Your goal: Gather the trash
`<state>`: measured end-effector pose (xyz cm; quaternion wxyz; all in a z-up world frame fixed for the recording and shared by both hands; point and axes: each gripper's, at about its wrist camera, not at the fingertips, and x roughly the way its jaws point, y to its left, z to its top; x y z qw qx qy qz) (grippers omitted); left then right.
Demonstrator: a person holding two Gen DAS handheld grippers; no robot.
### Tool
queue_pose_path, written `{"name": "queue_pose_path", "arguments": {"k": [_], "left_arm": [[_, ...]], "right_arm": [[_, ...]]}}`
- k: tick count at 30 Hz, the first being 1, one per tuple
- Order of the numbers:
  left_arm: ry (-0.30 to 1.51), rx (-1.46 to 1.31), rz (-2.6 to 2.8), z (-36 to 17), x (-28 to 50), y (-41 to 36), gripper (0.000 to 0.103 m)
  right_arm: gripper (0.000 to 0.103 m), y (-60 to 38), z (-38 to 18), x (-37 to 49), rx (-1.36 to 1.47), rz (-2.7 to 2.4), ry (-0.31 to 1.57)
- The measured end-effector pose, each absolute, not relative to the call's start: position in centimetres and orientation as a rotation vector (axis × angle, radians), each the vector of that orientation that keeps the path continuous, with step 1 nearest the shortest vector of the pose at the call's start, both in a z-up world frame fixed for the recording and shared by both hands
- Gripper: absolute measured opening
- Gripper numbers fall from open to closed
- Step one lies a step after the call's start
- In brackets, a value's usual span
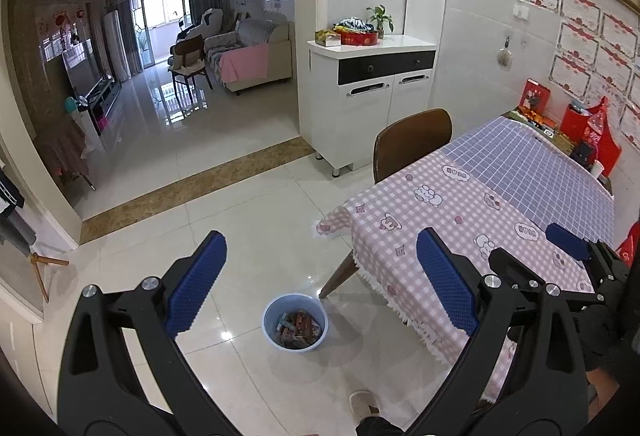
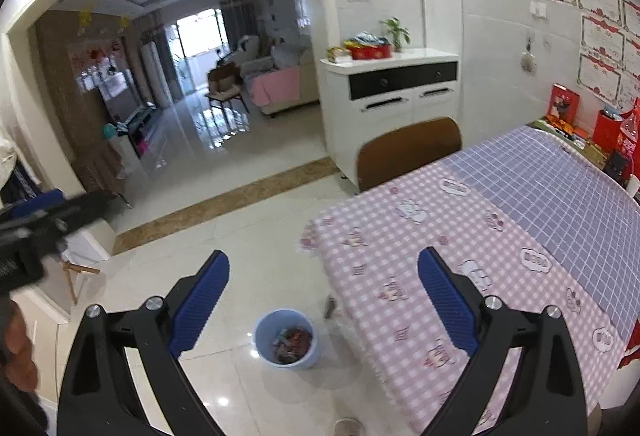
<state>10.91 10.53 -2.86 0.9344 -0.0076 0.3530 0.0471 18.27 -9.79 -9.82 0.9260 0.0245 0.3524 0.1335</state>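
- Grippers hang above the tiled floor point(image 1: 248, 196), both with jaws spread wide and nothing between the blue pads.
- Left gripper point(image 1: 320, 284) sits over open floor just beside the table corner; its right pad point(image 1: 446, 284) overlaps the edge of the pink checked tablecloth point(image 1: 440, 212) in the left wrist view.
- Right gripper point(image 2: 324, 300) is released too, held a little further over the table point(image 2: 500, 236).
- Down on the floor stands a pale blue bin point(image 1: 295, 322), upright, close to a wooden table leg point(image 1: 340, 276). Trash point(image 1: 298, 326) lies inside it, a jumble of reddish and dark wrappers; I cannot make out single pieces.
- Behind the table a brown chair point(image 1: 412, 142) is pushed in, and a white cabinet point(image 1: 368, 104) stands against the wall.
- Red boxes and bags point(image 1: 588, 132) crowd the table's far end.
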Motion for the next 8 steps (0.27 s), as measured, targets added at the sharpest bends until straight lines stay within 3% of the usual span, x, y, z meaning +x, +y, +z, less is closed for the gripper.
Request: {"name": "queue_pose_path", "arguments": {"k": [8], "left_arm": [[0.787,0.001,0.090,-4.8,17.4,7.7,0.094]], "right_arm": [[0.093,-19.1,-18.0,25.5,0.059,0.092,0.847]]}}
